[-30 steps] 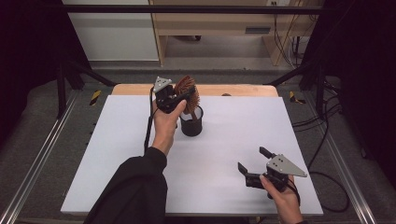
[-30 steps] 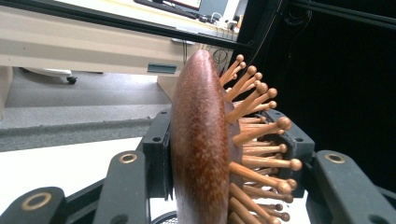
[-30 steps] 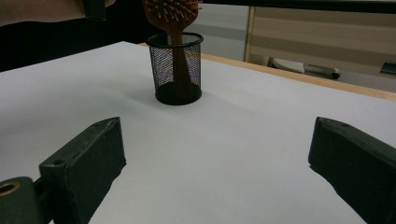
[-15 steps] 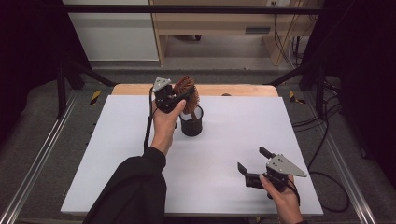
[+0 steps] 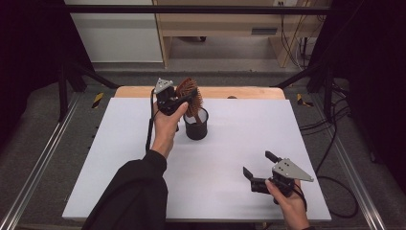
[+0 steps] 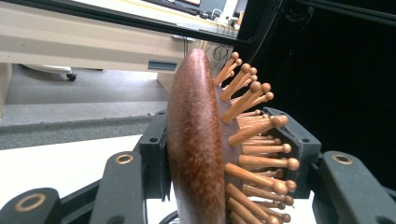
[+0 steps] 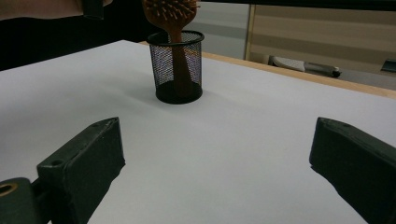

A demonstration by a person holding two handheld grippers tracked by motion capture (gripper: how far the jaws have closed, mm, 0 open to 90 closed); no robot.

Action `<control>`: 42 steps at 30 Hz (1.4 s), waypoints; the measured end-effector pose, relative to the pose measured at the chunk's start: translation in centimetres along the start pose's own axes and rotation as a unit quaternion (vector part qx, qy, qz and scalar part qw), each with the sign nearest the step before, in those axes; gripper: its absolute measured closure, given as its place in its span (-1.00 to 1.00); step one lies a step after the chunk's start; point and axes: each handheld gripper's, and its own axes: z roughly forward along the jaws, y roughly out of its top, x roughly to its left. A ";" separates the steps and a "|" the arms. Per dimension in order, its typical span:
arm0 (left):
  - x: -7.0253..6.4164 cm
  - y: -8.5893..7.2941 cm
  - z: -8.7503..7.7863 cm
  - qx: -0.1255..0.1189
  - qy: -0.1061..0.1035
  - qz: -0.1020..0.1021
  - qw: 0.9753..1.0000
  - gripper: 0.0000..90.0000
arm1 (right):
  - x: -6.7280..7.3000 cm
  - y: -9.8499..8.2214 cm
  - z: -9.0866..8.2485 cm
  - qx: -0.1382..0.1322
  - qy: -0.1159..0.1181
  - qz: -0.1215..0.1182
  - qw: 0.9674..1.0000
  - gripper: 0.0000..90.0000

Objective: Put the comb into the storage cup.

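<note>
Left tongs point(image 5: 184, 98): easing apart, pads still touching the brown wooden hairbrush point(image 5: 188, 91) standing in the black mesh cup point(image 5: 196, 128). Right tongs point(image 5: 258, 165): resting apart on the white desk point(image 5: 119, 143).

Surface point(image 5: 119, 158): we see a white top that covers nearly the whole width, matte and plain.
Wooden edge point(image 5: 239, 92): we see a pale strip of wood along the far side of the surface.
Rails point(image 5: 43, 163): we note metal rails along both sides, left and right.
Floor point(image 5: 230, 76): we see grey floor beyond the far edge.
Cabinet point(image 5: 115, 33): we make out a white cabinet at the back, beside a wooden bench point(image 5: 215, 19).
Cables point(image 5: 330, 143): we see black cables lying to the right.
</note>
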 end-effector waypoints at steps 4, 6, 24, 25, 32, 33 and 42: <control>0.6 0.0 -0.1 0.004 0.001 0.000 1.000 0.01 | 0.1 0.0 0.2 0.002 0.002 -0.001 1.000 -0.93; 0.8 0.0 -0.1 0.006 0.003 -0.001 1.000 0.00 | 0.1 0.0 0.2 0.001 0.003 -0.002 1.000 -0.93; 1.8 0.1 -0.5 0.012 0.014 0.014 1.000 -0.09 | 0.0 0.1 -0.1 -0.004 0.000 -0.001 1.000 -0.93; 1.8 0.1 -0.5 0.012 0.014 0.014 1.000 -0.09 | 0.0 0.1 -0.1 -0.004 0.000 -0.001 1.000 -0.93; 1.7 -0.2 -0.5 0.008 0.011 0.025 1.000 -0.12 | 0.0 0.1 0.1 -0.002 0.001 -0.001 1.000 -0.92; 1.7 -0.2 -0.6 0.006 0.010 0.024 1.000 -0.12 | 0.0 0.1 0.1 -0.002 0.000 -0.002 1.000 -0.92; 2.2 -0.2 -0.6 0.007 0.018 0.019 1.000 -0.14 | 0.1 0.0 0.2 -0.001 0.000 -0.003 1.000 -0.92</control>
